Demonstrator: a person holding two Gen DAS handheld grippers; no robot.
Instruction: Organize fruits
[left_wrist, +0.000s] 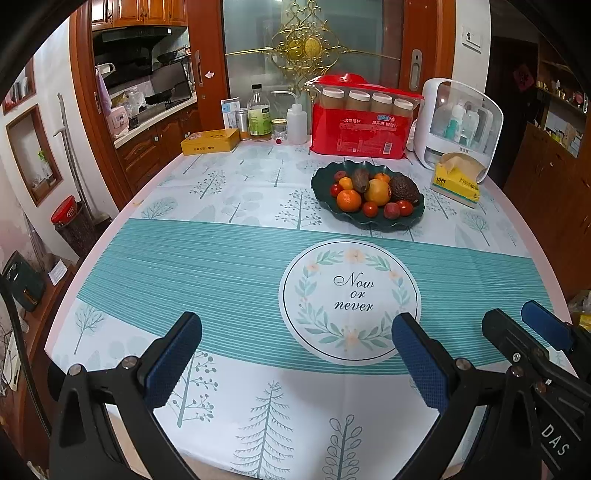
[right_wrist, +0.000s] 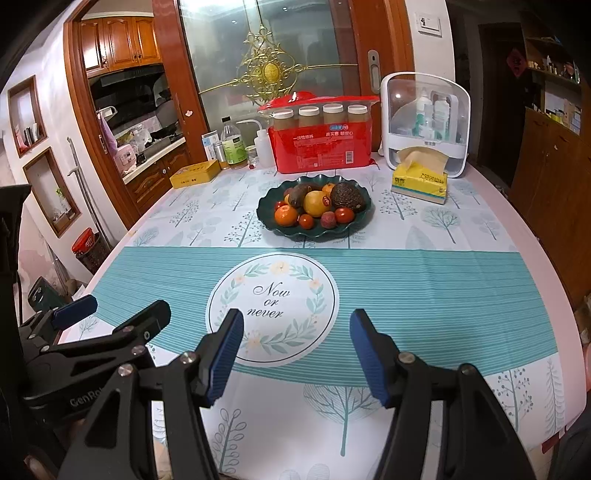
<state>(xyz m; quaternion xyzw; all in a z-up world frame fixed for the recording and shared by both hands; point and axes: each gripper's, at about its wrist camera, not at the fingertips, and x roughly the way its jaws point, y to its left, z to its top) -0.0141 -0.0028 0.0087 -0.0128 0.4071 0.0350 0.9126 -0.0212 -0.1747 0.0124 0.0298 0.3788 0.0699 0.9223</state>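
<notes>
Fruits (right_wrist: 317, 206) lie heaped on a dark green plate (right_wrist: 360, 225) with a wavy scalloped rim, at the far middle of the tree-printed tablecloth (right_wrist: 424, 273): glossy oranges, small red tomatoes, a knobbly dark avocado (right_wrist: 347, 195). Left gripper (left_wrist: 295, 334) and right gripper (right_wrist: 297, 332) both hover released near the table's front edge, ribbed blue pads spread wide, grasping nothing.

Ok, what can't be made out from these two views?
- Fruit at the back of the dark green plate: hidden behind the avocado and yellow fruit, both views.
- Small print on the red paper-cup pack: too small, both views.
- Shelves at right: dark and cut off by the fisheye edge.
</notes>
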